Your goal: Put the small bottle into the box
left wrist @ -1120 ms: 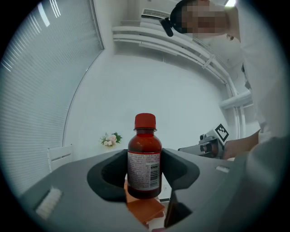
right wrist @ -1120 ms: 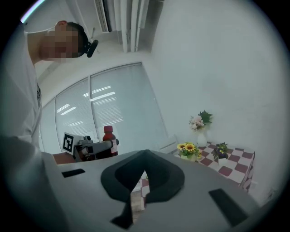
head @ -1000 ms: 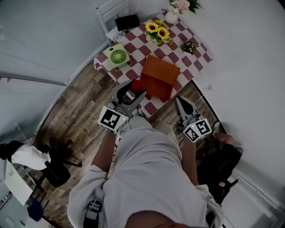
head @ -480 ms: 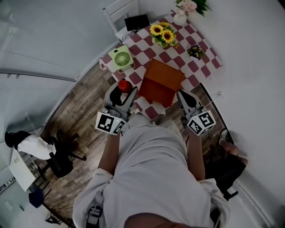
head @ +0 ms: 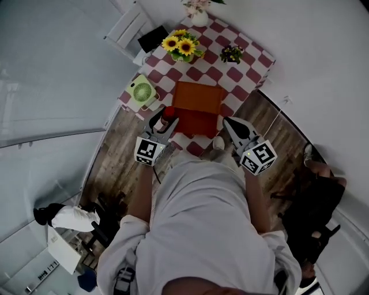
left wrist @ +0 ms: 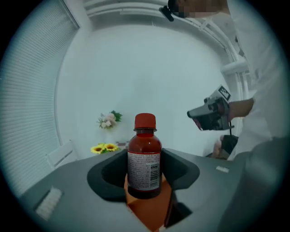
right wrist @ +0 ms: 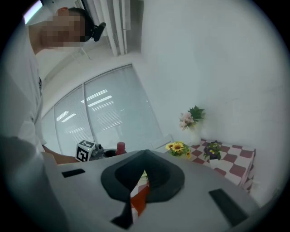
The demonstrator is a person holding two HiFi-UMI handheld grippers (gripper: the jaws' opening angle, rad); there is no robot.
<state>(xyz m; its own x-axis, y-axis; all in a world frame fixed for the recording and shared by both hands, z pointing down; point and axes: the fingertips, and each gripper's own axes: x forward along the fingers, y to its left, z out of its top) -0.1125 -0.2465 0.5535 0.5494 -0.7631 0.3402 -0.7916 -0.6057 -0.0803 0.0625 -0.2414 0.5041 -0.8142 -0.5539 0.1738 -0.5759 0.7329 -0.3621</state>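
A small bottle (left wrist: pixel 144 158) of red liquid with a red cap and a white label stands upright between the fingers of my left gripper (left wrist: pixel 144 176), which is shut on it. In the head view the left gripper (head: pixel 162 123) holds the bottle (head: pixel 169 113) just off the near left corner of the open orange box (head: pixel 199 107). The box stands on the checkered table (head: pixel 247 47). My right gripper (head: pixel 230 125) hovers at the box's near right corner. In its own view the right gripper (right wrist: pixel 144 171) has its jaws together with nothing held, and the bottle (right wrist: pixel 120 147) shows at the left.
On the table stand a green fan (head: pixel 140 91), sunflowers (head: pixel 180 45), a small dark flower pot (head: pixel 232 54) and a white vase (head: pixel 199 16). A white chair (head: pixel 130 27) is behind the table. The floor is wood, and a black chair (head: pixel 104 224) stands behind me.
The left gripper with the bottle has come closer to the box's near left corner. The right gripper has drawn up to the near right corner. The head view has swung.
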